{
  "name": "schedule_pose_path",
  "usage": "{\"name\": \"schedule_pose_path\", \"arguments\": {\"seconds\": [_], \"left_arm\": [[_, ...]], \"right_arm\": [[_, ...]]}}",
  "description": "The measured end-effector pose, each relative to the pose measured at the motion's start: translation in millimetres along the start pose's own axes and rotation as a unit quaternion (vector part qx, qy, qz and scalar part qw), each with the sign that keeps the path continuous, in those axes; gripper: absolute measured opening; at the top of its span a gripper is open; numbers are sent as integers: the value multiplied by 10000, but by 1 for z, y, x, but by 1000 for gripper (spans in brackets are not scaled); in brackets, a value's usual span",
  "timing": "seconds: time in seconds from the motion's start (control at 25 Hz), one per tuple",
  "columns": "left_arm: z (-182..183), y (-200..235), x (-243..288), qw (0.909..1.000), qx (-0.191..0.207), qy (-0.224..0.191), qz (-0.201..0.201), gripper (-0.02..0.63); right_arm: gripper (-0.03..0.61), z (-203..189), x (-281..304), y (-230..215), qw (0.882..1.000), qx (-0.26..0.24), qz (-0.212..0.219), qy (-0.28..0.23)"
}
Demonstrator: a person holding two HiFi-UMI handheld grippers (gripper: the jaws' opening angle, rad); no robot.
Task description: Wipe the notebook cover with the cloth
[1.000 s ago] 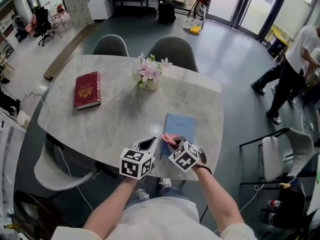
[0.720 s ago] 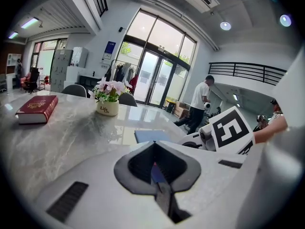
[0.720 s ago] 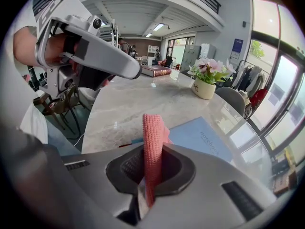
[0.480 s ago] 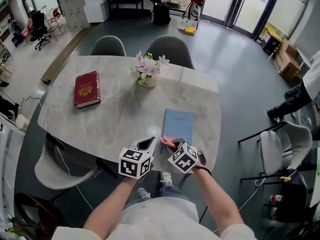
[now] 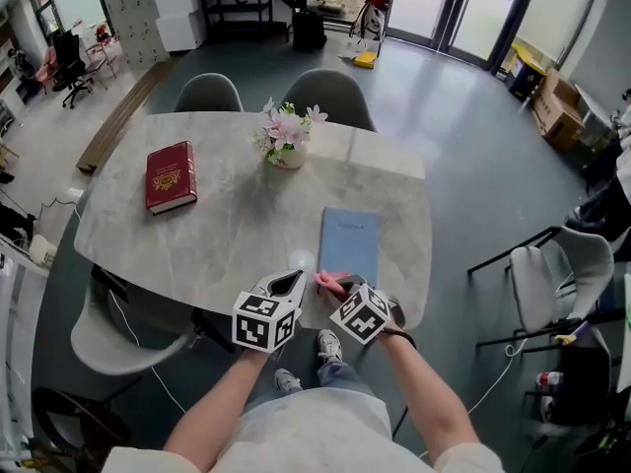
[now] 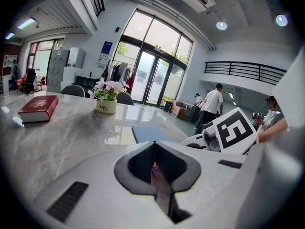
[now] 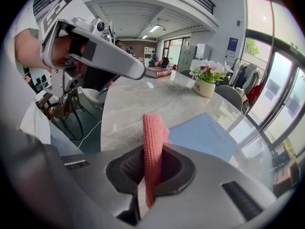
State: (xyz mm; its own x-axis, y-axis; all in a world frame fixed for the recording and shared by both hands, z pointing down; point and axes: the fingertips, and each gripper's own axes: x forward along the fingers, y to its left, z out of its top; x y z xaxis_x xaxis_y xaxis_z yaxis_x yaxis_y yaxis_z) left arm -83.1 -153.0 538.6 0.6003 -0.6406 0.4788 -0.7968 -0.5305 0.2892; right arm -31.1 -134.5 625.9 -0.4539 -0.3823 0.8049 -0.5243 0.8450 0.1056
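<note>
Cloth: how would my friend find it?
Find the big grey marble table, then its near edge by the blue notebook. The cloth is pinched in the right gripper. It is the only pink, knitted strip there.

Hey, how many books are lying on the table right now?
2. A red book lies near the far left edge of the table; a blue notebook lies flat at the near right, just beyond the pink cloth. None seems hidden.

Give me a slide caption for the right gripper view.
Right gripper clamping a pink cloth near the blue notebook.
</note>
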Motion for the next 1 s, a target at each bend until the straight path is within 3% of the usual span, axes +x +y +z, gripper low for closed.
{"name": "schedule_pose_path", "arguments": {"seconds": [0.4,1.0], "left_arm": [[5,-14,6,9999,77,-7,-151,6],[30,-23,51,9997,105,-17,-222,6]], "right_arm": [[15,10,-28,-4,9997,-58,-120,-218],[14,31,-69,-84,9977,-239,-433,-465]]}}
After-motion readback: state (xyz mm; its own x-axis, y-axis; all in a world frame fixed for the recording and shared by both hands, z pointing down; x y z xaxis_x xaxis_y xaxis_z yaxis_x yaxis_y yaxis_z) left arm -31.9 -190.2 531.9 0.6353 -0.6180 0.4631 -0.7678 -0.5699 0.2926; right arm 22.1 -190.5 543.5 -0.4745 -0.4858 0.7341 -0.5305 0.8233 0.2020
